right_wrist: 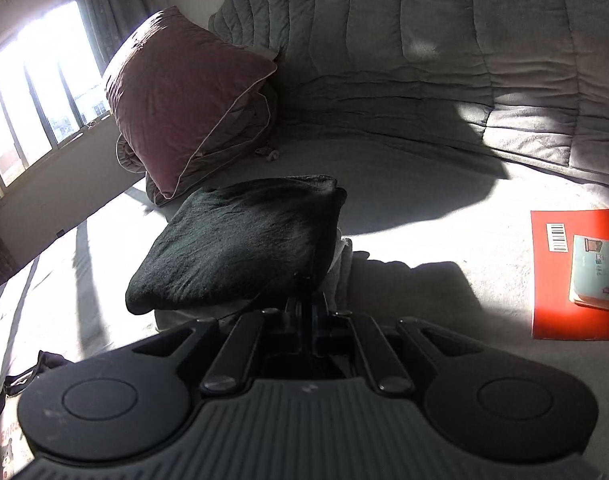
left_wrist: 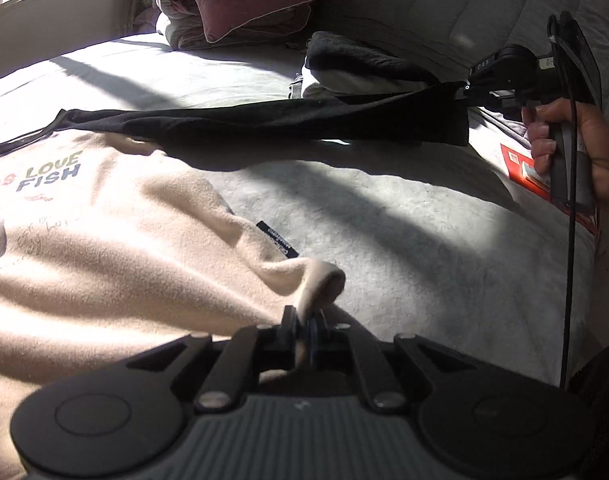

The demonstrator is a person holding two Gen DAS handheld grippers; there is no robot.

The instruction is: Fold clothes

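A cream sweatshirt (left_wrist: 84, 248) printed "LOVE FISH" lies spread on the grey bed (left_wrist: 384, 208). My left gripper (left_wrist: 304, 322) is shut on a rolled corner of its hem, low in the left wrist view. The shirt's black sleeve (left_wrist: 264, 120) is stretched out to the right and lifted off the bed. My right gripper (left_wrist: 466, 94), held by a hand (left_wrist: 584, 148), is shut on the sleeve's end. In the right wrist view the right gripper (right_wrist: 306, 306) is closed, and black cloth (right_wrist: 240, 240) runs up from between its fingers. A bit of the sweatshirt (right_wrist: 8, 444) shows at the bottom left.
A folded pile (left_wrist: 356, 64), black on top and white below, sits just beyond the sleeve. A maroon pillow (right_wrist: 176, 96) on folded bedding leans at the back left. A grey quilt (right_wrist: 444, 60) lines the back. A red booklet (right_wrist: 556, 272) with a teal book (right_wrist: 596, 272) lies to the right.
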